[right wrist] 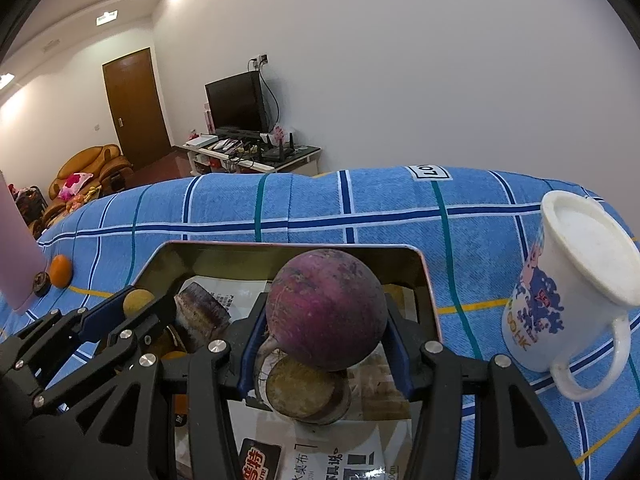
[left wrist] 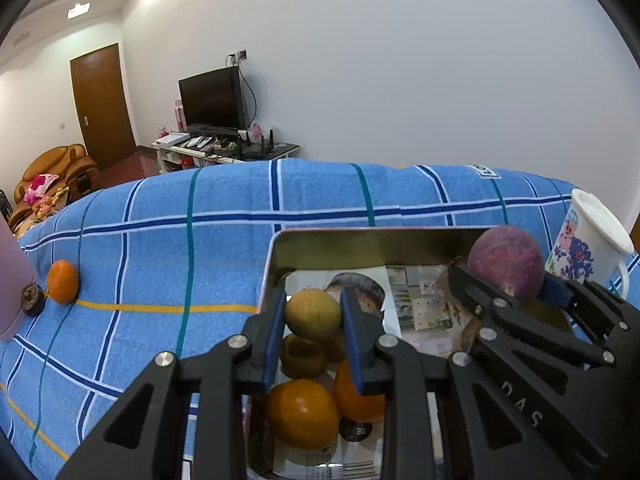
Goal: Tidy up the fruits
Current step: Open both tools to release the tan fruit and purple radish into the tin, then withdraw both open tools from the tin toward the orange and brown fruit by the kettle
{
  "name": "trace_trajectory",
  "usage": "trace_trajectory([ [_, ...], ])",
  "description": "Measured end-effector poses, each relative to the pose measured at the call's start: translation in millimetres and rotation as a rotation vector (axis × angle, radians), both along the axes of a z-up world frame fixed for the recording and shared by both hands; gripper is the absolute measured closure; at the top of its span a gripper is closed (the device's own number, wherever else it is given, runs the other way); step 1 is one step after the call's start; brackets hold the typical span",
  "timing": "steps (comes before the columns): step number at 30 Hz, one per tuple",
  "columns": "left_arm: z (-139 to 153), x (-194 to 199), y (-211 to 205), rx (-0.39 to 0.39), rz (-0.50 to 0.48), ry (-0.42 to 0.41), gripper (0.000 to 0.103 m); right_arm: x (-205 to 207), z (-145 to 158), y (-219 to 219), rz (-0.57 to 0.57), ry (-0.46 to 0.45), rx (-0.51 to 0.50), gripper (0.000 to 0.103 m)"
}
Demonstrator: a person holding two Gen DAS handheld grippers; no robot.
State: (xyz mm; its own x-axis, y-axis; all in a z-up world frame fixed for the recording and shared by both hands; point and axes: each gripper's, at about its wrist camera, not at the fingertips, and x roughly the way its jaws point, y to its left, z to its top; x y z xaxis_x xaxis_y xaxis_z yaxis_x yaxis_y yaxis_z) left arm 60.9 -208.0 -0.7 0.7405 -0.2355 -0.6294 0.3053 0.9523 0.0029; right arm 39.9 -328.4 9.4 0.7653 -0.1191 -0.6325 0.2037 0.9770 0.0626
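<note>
My left gripper [left wrist: 313,300] is shut on a small yellow-green citrus fruit [left wrist: 313,314] and holds it over the near left part of a metal tray [left wrist: 276,248]. Two oranges [left wrist: 302,412] lie in the tray right under it. The right gripper [right wrist: 326,320] is shut on a large round purple fruit [right wrist: 326,312], held above the tray's [right wrist: 280,246] middle. Each wrist view shows the other gripper beside it: the right gripper [left wrist: 508,280] with the purple fruit [left wrist: 506,258], and the left gripper [right wrist: 134,304] with the yellow-green fruit [right wrist: 138,300].
The tray is lined with printed paper and sits on a blue checked cloth [left wrist: 160,240]. An orange [left wrist: 63,282] and a small dark fruit [left wrist: 32,299] lie at the far left beside a pink object [left wrist: 12,280]. A white printed mug [right wrist: 576,280] stands right of the tray.
</note>
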Motion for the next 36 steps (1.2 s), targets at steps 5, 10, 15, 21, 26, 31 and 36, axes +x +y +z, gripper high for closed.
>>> trace_trajectory([
  [5, 1.1, -1.0, 2.9, 0.009, 0.012, -0.008, 0.074, -0.1, 0.0, 0.2, 0.014, -0.006, 0.013, 0.048],
  [10, 8.1, -12.6, 5.0, 0.024, 0.034, -0.079, 0.067, -2.8, -4.0, -12.7, 0.059, -0.046, 0.165, 0.048],
  [15, 17.8, -33.1, 4.8, 0.060, 0.054, -0.200, 0.003, -11.7, 0.2, -17.9, 0.106, -0.122, 0.286, 0.037],
  [21, 26.1, -48.1, 6.4, 0.072, 0.040, -0.278, 0.000, -33.5, 21.9, 3.1, 0.072, -0.239, 0.115, 0.028],
  [26, 24.0, -47.1, 14.3, 0.059, 0.067, -0.255, 0.000, -45.4, 29.0, 4.7, -0.015, -0.287, 0.043, 0.024],
  [31, 21.4, -44.1, 18.6, 0.047, 0.094, -0.232, 0.000, -53.7, 32.3, 6.5, -0.084, -0.316, -0.025, 0.023],
  [36, 21.4, -41.9, 26.8, 0.029, 0.123, -0.232, 0.000, -59.3, 32.6, 10.4, -0.112, -0.367, -0.102, 0.016],
])
